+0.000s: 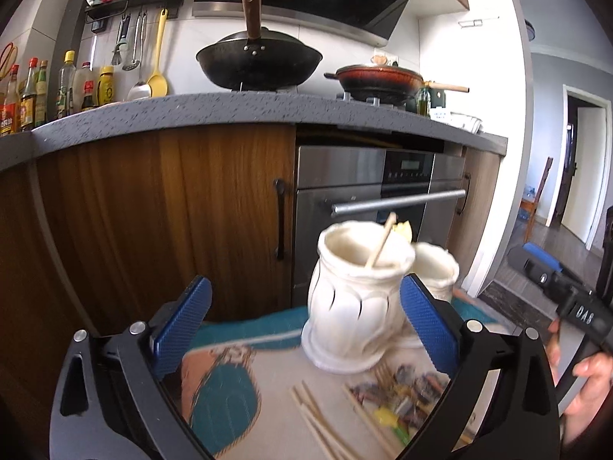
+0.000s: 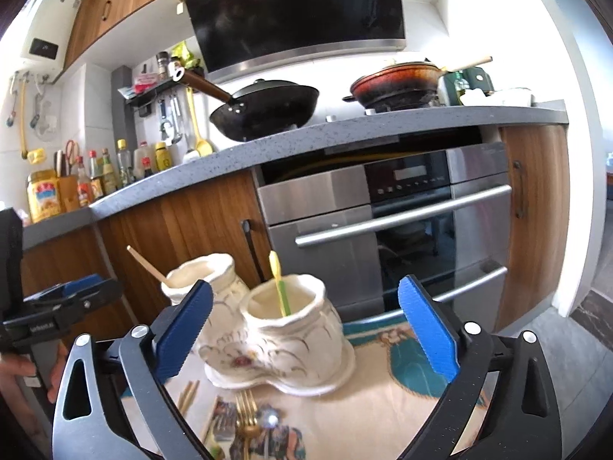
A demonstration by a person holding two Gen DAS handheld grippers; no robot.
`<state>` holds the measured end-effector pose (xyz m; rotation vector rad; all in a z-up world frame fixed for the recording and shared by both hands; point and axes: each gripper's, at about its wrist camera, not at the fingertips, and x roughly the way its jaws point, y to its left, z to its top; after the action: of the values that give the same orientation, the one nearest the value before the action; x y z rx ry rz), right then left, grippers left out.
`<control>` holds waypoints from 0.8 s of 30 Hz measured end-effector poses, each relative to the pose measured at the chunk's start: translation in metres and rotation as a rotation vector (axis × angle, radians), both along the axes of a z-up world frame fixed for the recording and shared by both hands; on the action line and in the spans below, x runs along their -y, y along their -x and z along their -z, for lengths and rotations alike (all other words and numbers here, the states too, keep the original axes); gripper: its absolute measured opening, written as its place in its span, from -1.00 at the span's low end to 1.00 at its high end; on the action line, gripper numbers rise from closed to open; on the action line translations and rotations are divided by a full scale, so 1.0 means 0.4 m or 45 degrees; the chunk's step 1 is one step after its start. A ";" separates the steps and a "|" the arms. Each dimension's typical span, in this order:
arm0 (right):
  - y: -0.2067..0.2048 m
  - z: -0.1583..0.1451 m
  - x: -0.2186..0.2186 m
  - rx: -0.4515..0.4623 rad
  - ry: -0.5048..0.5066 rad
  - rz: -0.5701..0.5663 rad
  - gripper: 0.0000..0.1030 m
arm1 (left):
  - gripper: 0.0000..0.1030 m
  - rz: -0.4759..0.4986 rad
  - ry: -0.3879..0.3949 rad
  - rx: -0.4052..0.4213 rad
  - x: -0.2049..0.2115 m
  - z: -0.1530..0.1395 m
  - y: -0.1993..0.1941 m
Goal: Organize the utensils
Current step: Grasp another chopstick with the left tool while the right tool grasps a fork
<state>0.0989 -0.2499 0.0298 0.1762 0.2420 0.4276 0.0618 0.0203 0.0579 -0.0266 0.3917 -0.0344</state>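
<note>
While both grippers gape, twin holder [image 2: 291, 329] crowds forks [image 2: 245, 410] — chopsticks [image 1: 318, 418] beside

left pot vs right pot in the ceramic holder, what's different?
From the right wrist view, the left pot holds one wooden chopstick leaning left; the right pot holds a yellow-green utensil standing nearly upright. The left pot sits farther back. Both are cream ceramic on one joined base.

Each hand-held gripper [image 1: 306, 322] has a black frame, silver screws and blue ribbed finger pads [image 2: 429, 326].
</note>
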 end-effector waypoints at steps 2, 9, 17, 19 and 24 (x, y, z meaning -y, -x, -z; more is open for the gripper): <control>0.014 0.011 0.006 -0.013 0.007 0.009 0.90 | 0.89 0.001 0.002 -0.017 -0.002 0.012 0.018; 0.046 0.053 0.006 -0.077 0.051 0.018 0.90 | 0.89 -0.003 -0.012 -0.135 -0.011 0.072 0.061; 0.083 0.095 0.014 -0.120 0.103 0.024 0.90 | 0.89 -0.013 -0.004 -0.299 -0.029 0.163 0.088; 0.086 0.108 0.013 -0.157 0.117 0.019 0.90 | 0.89 -0.027 -0.023 -0.348 -0.030 0.190 0.090; 0.095 0.137 0.009 -0.222 0.147 0.013 0.90 | 0.89 -0.042 -0.041 -0.454 -0.030 0.247 0.090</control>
<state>0.0610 -0.2536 -0.0248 0.1017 0.4357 0.3874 0.0257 0.0325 -0.0410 -0.0072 0.7478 0.0097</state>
